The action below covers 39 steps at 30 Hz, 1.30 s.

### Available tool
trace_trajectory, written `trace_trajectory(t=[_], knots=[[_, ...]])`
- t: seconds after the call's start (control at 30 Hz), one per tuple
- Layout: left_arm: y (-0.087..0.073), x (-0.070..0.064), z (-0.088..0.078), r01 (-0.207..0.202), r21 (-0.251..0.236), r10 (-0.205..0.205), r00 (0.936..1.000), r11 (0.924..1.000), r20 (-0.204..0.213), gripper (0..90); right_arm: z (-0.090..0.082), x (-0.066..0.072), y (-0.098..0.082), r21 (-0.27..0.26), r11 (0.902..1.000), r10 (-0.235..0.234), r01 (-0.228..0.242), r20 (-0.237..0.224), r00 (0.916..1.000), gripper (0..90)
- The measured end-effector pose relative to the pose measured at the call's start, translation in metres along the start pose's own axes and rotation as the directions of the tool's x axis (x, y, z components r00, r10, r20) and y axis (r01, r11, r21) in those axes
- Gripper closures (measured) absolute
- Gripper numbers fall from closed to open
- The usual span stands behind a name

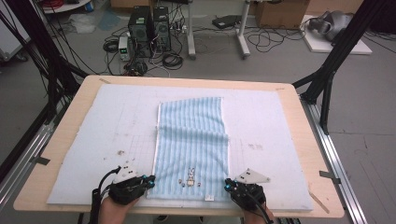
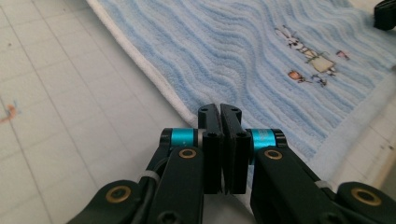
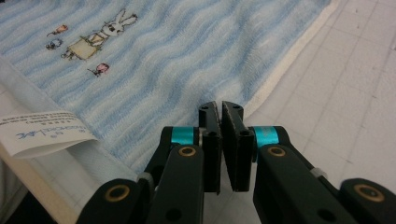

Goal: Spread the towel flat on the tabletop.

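I have the left gripper [image 1: 150, 178] and right gripper [image 1: 227, 183] clamped on the near corners of the blue striped towel [image 1: 192, 140], lying flat on the gridded mat [image 1: 280, 126], ready for folding.

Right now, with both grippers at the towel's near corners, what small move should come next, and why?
Probably lift both corners together. The left gripper and right gripper look shut at the near edge of the striped towel, which lies flat on the mat, already folded.
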<state>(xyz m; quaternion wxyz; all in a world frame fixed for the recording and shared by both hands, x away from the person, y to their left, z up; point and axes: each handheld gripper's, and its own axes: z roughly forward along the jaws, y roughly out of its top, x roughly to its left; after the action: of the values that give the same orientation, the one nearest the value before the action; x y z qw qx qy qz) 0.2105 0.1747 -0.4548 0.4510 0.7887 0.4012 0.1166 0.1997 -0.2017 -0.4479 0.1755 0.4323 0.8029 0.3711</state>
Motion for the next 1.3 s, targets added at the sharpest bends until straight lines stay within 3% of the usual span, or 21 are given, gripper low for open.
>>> trace_trajectory(t=[0.63,0.73,0.83,0.93,1.07,1.17,1.23,1.3], knots=[[-0.039,-0.031,-0.033,-0.061,-0.037,0.064,0.9931,0.9975,0.098,87.1,-0.044,0.028,-0.037,-0.048,0.9962,-0.073,0.072,-0.008,0.9973,86.5],[-0.042,-0.033,-0.037,-0.049,-0.047,0.054,0.9924,0.9977,0.111,84.7,-0.048,0.033,-0.044,-0.047,0.9957,-0.081,0.08,-0.01,0.9967,86.2],[-0.035,-0.028,-0.039,0.004,-0.091,0.005,0.9957,0.9959,0.093,59.2,-0.053,0.031,-0.043,-0.082,0.9952,-0.054,0.054,0.002,0.9986,78.0],[-0.019,-0.016,-0.035,0.038,-0.13,-0.028,0.9968,0.9908,0.075,51.2,-0.051,0.022,-0.031,-0.111,0.9938,-0.002,0.005,0.029,0.9996,64.0],[0.005,0.001,-0.018,0.051,-0.112,-0.047,0.998,0.9924,0.042,51.0,-0.035,0.007,-0.01,-0.122,0.9919,0.041,-0.033,0.06,0.9973,58.5],[0.016,0.011,0.0,0.061,-0.072,-0.059,0.9979,0.9956,0.027,55.0,-0.017,-0.001,0.0,-0.089,0.9946,0.058,-0.052,0.067,0.996,58.3],[0.017,0.012,0.008,0.071,-0.055,-0.069,0.9972,0.996,0.031,56.5,-0.005,-0.003,0.003,-0.062,0.9958,0.071,-0.068,0.058,0.9958,59.6],[0.016,0.011,0.016,0.07,-0.024,-0.069,0.997,0.9973,0.036,59.6,0.002,-0.004,0.004,-0.041,0.9969,0.07,-0.068,0.045,0.9965,67.6]])
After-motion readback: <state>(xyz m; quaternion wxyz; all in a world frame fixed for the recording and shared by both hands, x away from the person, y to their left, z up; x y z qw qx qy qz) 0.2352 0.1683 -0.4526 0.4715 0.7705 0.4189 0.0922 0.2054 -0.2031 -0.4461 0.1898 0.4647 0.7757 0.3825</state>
